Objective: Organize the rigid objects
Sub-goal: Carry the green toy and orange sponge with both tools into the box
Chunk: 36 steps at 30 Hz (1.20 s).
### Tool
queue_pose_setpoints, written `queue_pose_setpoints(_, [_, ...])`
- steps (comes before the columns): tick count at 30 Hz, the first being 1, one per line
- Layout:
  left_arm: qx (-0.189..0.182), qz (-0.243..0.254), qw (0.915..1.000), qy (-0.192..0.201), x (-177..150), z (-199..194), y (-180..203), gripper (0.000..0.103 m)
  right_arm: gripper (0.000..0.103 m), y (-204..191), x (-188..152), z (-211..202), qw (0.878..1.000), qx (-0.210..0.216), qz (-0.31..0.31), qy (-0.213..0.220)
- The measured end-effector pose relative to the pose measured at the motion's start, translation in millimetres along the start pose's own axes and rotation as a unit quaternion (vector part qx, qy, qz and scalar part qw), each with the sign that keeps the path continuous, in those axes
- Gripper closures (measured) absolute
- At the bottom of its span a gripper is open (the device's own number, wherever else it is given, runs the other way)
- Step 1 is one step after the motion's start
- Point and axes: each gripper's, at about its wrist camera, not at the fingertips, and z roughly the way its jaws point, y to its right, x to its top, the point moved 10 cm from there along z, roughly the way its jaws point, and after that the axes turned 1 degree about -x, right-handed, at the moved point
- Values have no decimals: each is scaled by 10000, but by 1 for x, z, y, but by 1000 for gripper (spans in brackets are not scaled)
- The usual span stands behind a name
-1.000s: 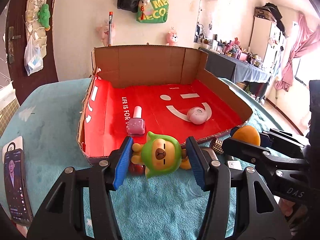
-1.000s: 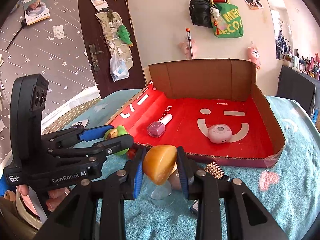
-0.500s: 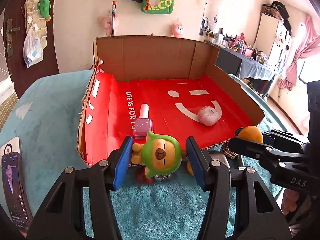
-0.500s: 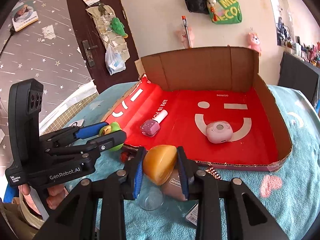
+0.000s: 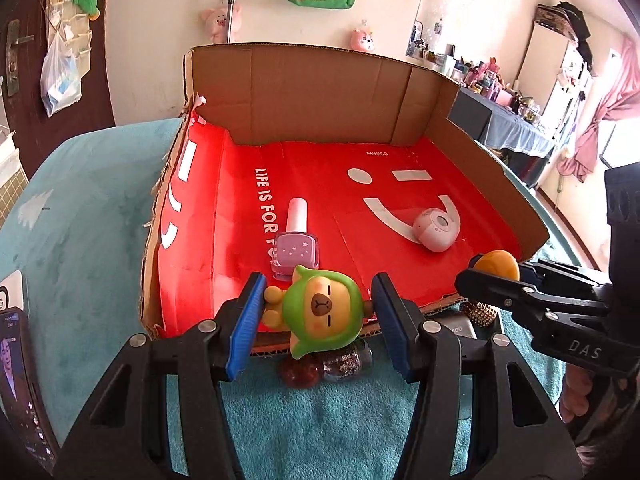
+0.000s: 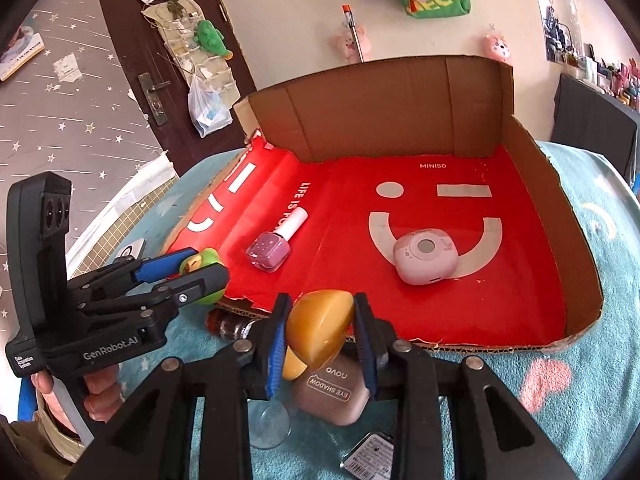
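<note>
Both hand-held grippers have advanced to the box's (image 5: 496, 168) near edge, left (image 5: 316, 312) pinching the green figurine (image 5: 320, 312), right (image 6: 320, 330) pinching the amber piece (image 6: 320, 330), ready for dropping in.

Teal blanket (image 6: 600, 400) under cardboard tray (image 6: 576, 280), eyeshadow case (image 6: 332, 396), phone (image 5: 16, 380), glittery bottles (image 5: 328, 364)

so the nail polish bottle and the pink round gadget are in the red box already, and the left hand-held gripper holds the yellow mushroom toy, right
Not quite: the left hand-held gripper holds the green-hooded bear figure, as the left wrist view shows. The nail polish bottle and pink round gadget do lie in the red box.
</note>
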Motion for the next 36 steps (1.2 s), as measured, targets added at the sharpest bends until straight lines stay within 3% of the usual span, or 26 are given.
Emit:
queue_pose_setpoints(13, [70,-40,9994,-342,-3,34,-8,51,73,17,0,32,9991,-93,196,-357])
queue_pose_setpoints(16, [65,-33,9992,-385,-3,39,-7,51,81,18,3,36,9991,-146,138,-366])
queue_pose_setpoints(18, [95,-29,9991,-405,-3,43,-7,51,82,20,2,40,9987,-200,152,-435])
queue_pose_setpoints(28, [151,-93,9993,-326,6,53,-11,51,82,36,5,58,9974,-408,221,-546])
queue_pose_setpoints(36, [295,-82,9992,-241,14,65,-12,51,82,51,15,63,9969,-639,284,-351])
